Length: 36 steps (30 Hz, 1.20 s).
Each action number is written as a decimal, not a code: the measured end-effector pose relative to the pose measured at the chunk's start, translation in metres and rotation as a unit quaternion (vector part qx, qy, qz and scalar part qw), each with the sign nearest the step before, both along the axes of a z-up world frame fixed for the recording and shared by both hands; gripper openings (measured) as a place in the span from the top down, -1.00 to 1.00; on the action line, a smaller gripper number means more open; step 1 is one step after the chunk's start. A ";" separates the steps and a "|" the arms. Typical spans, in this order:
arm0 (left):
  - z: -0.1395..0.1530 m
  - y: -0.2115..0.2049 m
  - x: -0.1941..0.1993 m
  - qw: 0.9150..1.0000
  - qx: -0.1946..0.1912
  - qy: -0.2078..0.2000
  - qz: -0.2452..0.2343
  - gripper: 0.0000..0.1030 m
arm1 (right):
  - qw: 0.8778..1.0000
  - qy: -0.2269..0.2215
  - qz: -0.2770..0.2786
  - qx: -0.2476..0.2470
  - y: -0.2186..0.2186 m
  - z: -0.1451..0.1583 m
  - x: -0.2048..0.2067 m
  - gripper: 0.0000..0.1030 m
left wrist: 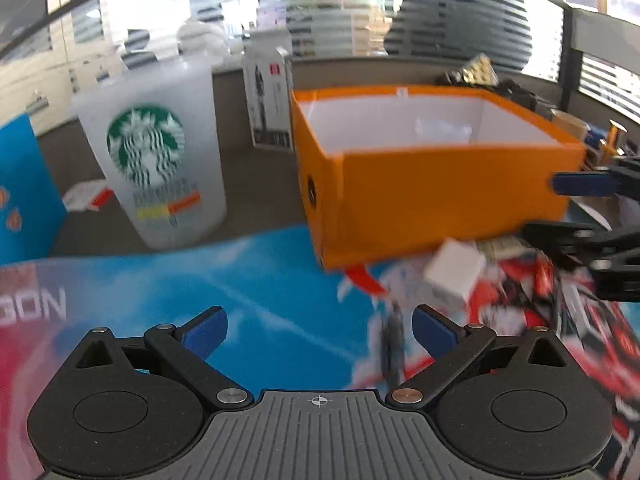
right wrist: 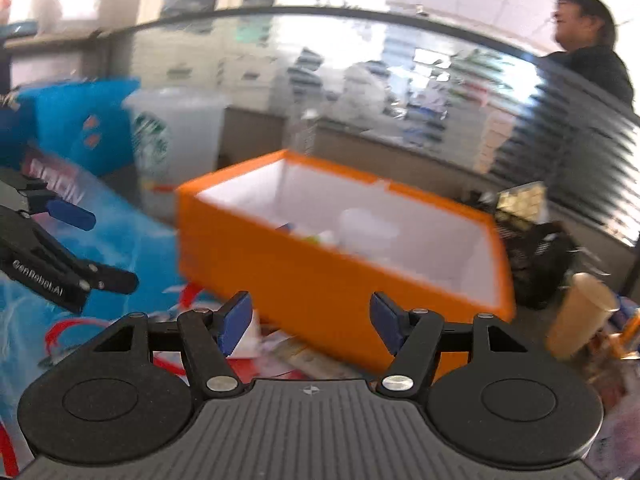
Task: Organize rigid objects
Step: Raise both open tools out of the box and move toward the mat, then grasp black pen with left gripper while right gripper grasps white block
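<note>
Some items already lie inside the orange box (left wrist: 440,192); a white block (left wrist: 454,272) waits just beside it, both grippers (left wrist: 320,330) (right wrist: 312,322) spread and empty

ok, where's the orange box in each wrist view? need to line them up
Left wrist: orange box fills centre-right, open top facing the camera, a small white block at its near edge.
Right wrist: orange box sits centre, just beyond the right tool, some items inside.
Shared landmark: the frosted Starbucks cup, left of the box in both.
</note>
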<state>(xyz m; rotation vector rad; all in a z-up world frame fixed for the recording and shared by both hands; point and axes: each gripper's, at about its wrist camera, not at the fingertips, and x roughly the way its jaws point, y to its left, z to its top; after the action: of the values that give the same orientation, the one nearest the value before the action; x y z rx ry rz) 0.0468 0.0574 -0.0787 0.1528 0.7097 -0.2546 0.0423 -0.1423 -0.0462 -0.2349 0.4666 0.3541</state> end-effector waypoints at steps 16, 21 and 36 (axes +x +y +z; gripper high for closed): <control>-0.037 -0.008 -0.025 0.996 -0.024 0.027 -0.081 -0.96 | 0.996 0.049 0.056 0.046 0.030 -0.036 0.023 -0.13; -0.040 -0.011 -0.028 0.996 -0.021 0.008 -0.090 -0.96 | 0.996 0.057 0.059 0.031 0.033 -0.042 0.031 -0.03; -0.038 -0.013 -0.032 0.993 -0.033 -0.029 -0.112 -0.02 | 0.998 0.041 0.051 0.015 0.035 -0.045 0.025 0.03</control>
<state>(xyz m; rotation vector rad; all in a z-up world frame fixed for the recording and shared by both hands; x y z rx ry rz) 0.0148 0.0439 -0.1171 0.1762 0.6256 -0.4863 0.0672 -0.1078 -0.0909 -0.2154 0.5300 0.4723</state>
